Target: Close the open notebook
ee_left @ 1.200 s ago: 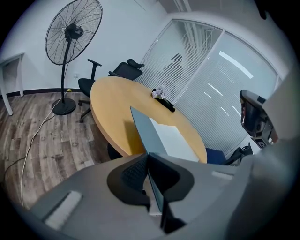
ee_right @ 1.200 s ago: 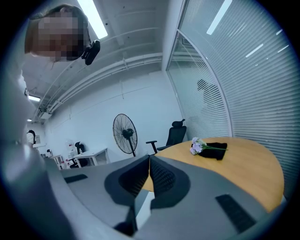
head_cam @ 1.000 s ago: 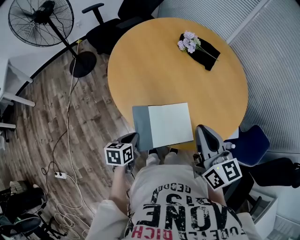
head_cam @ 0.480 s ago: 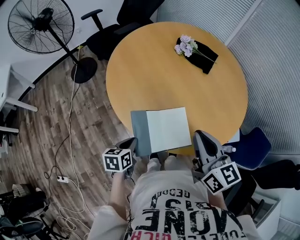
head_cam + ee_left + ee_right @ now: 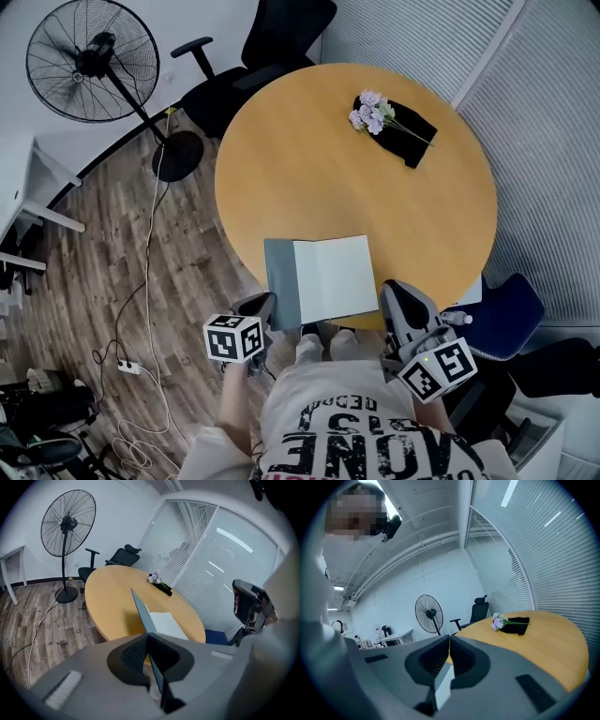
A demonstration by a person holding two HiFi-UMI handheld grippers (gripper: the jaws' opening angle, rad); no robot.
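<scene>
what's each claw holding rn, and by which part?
The left claw is shut on the notebook, on its grey cover's near edge. The right claw looks shut on its white page edge.

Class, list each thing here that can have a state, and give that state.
notebook: open, grey cover tilted up
left gripper: shut on the grey cover
right gripper: shut on the notebook's right edge
pedestal fan: standing upright
flowers: lying on a black cloth
</scene>
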